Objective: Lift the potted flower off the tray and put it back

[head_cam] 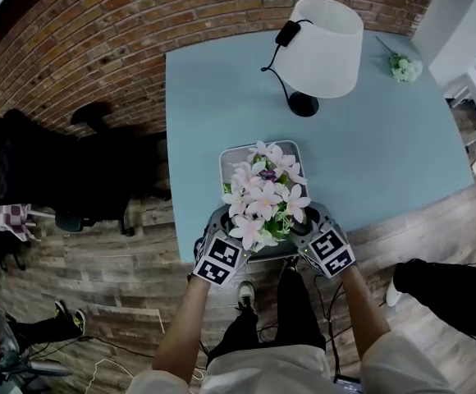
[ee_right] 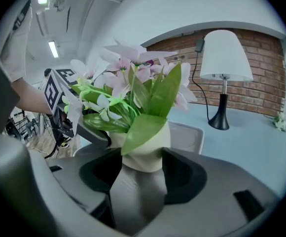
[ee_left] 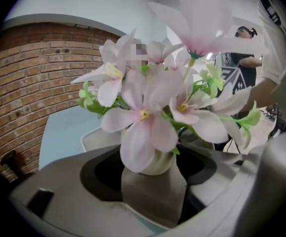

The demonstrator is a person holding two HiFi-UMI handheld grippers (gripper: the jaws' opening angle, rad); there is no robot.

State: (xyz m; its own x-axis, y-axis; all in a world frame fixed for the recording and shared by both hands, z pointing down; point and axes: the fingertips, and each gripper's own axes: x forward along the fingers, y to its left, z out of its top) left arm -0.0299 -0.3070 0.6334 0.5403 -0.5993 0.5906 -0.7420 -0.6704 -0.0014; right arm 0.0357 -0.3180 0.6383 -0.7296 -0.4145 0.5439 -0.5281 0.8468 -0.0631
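Potted flower (head_cam: 264, 199) sits between our two grippers, over the near end of the grey tray (head_cam: 230, 158) on the blue table (head_cam: 386, 138). Our left gripper (head_cam: 224, 224) has its jaws closed around the cream pot (ee_left: 155, 164), which fills the curved hollow between them. Our right gripper (head_cam: 316, 224) clasps the same pot (ee_right: 145, 154) from the other side, its jaws snug against it. We cannot tell whether the pot's base touches the tray.
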